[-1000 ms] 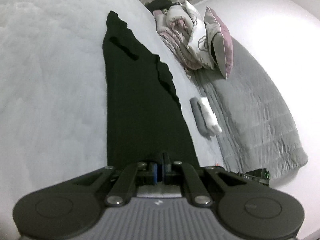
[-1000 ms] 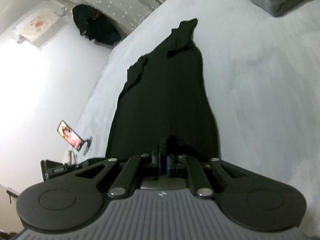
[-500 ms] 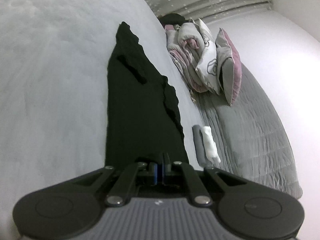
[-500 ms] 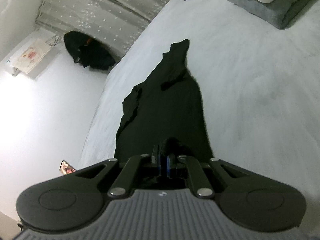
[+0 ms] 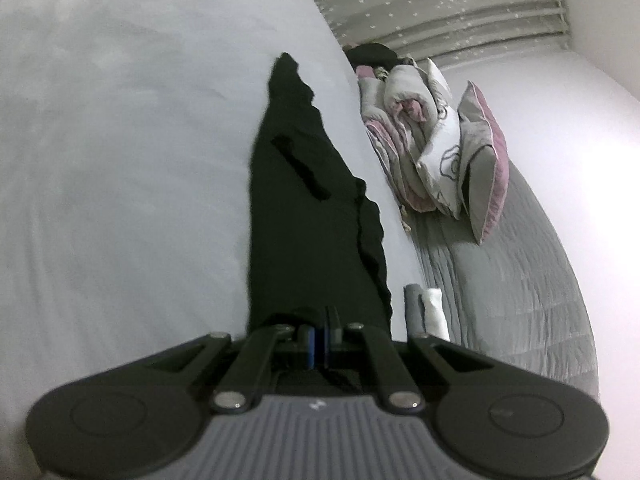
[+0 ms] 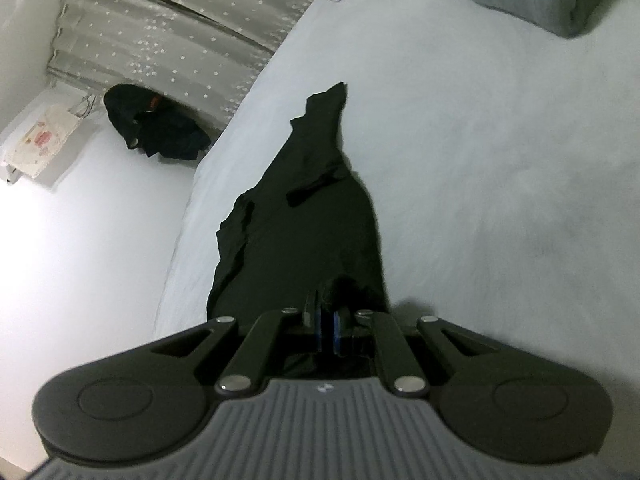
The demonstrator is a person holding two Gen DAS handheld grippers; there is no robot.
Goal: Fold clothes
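Garment (image 5: 304,216) dragged nearer; both claws clamp hem.

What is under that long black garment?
The black garment lies stretched over the pale grey bedcover, which shows all around it. Whatever sits directly beneath the cloth is covered. Both tools, left and right, pinch its near edge.

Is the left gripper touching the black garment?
Touching. In the left wrist view, the left gripper has its jaws closed together on the near edge of the black garment, with cloth bunched right at the fingertips.
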